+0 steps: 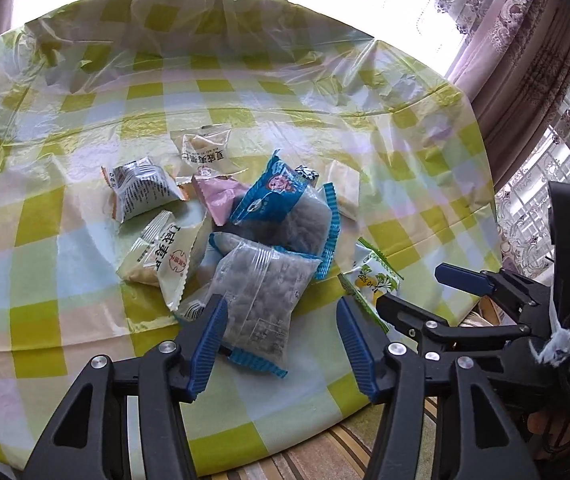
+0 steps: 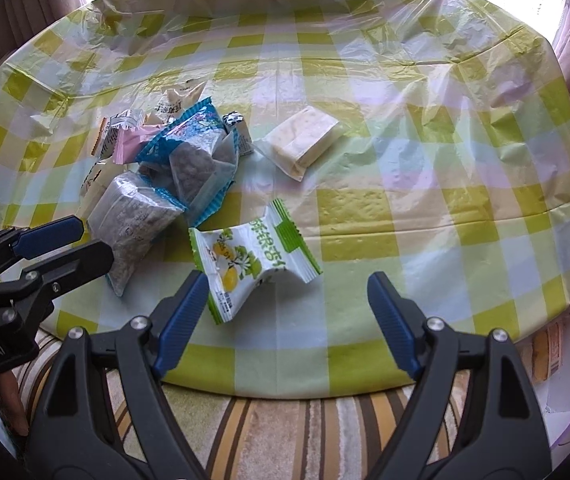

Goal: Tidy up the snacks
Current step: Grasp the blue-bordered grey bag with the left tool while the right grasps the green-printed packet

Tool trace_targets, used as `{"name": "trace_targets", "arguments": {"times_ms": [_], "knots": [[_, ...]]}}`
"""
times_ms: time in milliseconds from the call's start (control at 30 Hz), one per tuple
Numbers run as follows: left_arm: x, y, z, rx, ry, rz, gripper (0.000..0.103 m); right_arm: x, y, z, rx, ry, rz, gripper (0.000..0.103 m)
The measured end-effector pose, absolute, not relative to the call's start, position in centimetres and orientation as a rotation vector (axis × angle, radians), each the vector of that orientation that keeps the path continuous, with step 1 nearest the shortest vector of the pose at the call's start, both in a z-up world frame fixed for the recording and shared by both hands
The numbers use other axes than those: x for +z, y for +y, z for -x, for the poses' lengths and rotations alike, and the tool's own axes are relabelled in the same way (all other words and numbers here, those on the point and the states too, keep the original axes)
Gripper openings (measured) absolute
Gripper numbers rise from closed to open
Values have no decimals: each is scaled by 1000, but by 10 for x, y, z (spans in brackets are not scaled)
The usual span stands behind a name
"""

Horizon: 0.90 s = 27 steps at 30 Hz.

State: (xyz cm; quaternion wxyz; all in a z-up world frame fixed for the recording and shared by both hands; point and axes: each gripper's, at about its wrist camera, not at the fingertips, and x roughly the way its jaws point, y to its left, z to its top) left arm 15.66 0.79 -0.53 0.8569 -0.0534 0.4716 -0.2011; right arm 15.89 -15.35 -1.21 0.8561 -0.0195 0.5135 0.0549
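The snacks (image 1: 241,220) lie heaped at the middle of the left wrist view, on a bench (image 1: 65,240) under a green checked plastic cover. The left tongs (image 1: 281,344) stand spread, a clear packet with blue edges (image 1: 261,300) lying between them, its left edge at the left pad. The right tongs (image 2: 289,320) stand spread wide (nothing pinched), with a green and white packet (image 2: 245,264) just beyond the left finger. A pale cracker packet (image 2: 305,140) lies apart, above centre.

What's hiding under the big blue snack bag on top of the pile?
The blue snack bag leans on a pink packet and another clear bag of dark snacks. Anything deeper beneath it is covered, so I cannot tell.
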Motion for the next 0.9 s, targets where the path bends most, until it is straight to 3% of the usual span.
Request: {"name": "trace_targets", "arguments": {"times_ms": [667,733,800,900], "knots": [[-22,11,-162,-439,993,83,59,-40,-159,-177,80,1164,-32,88],[-22,13,-164,-429,992,96,61,-40,-160,-179,72,1157,-39,88],[-26,15,-167,-408,1004,103,71,-41,-159,-182,68,1149,-36,88],[-33,14,-170,-403,1032,106,73,-41,-153,-185,70,1139,-12,88]]}}
